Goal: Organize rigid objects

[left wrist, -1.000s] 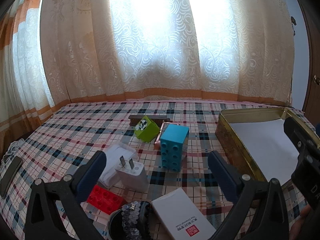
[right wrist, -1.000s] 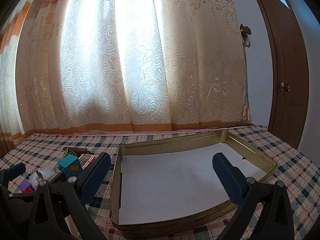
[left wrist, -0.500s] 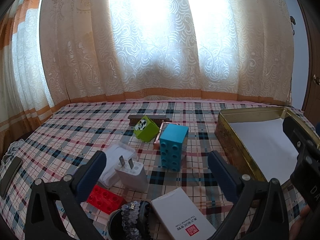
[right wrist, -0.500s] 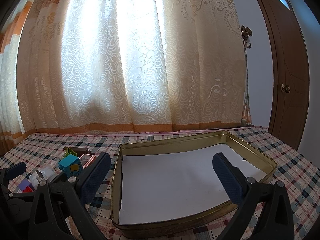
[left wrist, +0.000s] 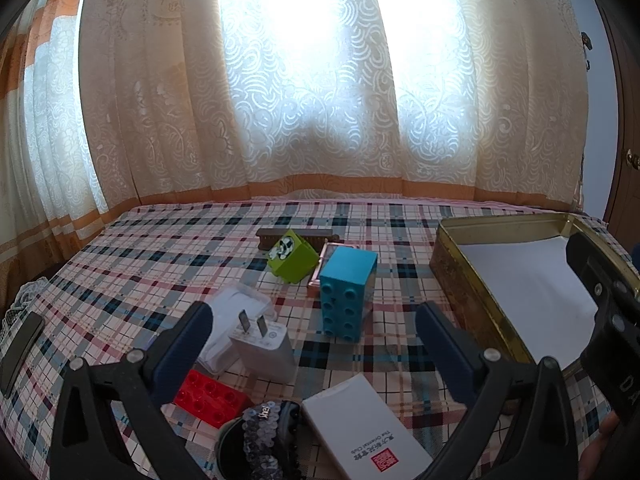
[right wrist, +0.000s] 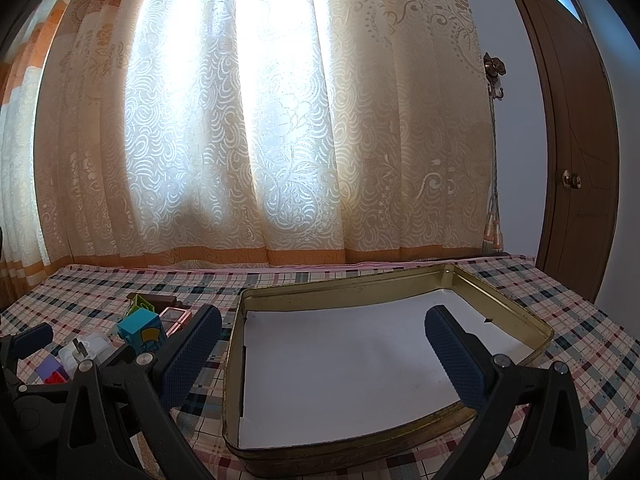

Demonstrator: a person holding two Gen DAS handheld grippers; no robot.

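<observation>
A plaid cloth point(left wrist: 168, 248) covers the whole surface, with pale patterned curtains point(right wrist: 280, 120) hanging behind it. On the right sits the biggest thing here, a shallow gold tin point(right wrist: 352, 284) lined with white paper point(right wrist: 344, 356) and holding nothing else. The right gripper point(right wrist: 322, 354) hangs over its near edge with the fingers point(right wrist: 456, 356) spread wide and holding nothing. The left gripper point(left wrist: 314, 346) hovers above the loose items to the left of the tin, its fingers point(left wrist: 444, 346) likewise parted and empty.

Among those items, a white box point(left wrist: 366, 436) with a small red seal lies nearest, just beside a dark sequinned piece point(left wrist: 260, 436). A tall blue building block point(left wrist: 346, 294) stands upright toward the middle, touching a pink-framed tile point(left wrist: 326, 256) behind it. A white plug adapter point(left wrist: 264, 346) lies prongs-up against a clear plastic case point(left wrist: 236, 312). A green cube point(left wrist: 292, 256) sits tilted in front of a dark brown bar point(left wrist: 272, 236). A red brick point(left wrist: 210, 398) lies flat by the left finger. At the far left edge rests a dark phone point(left wrist: 20, 346).
</observation>
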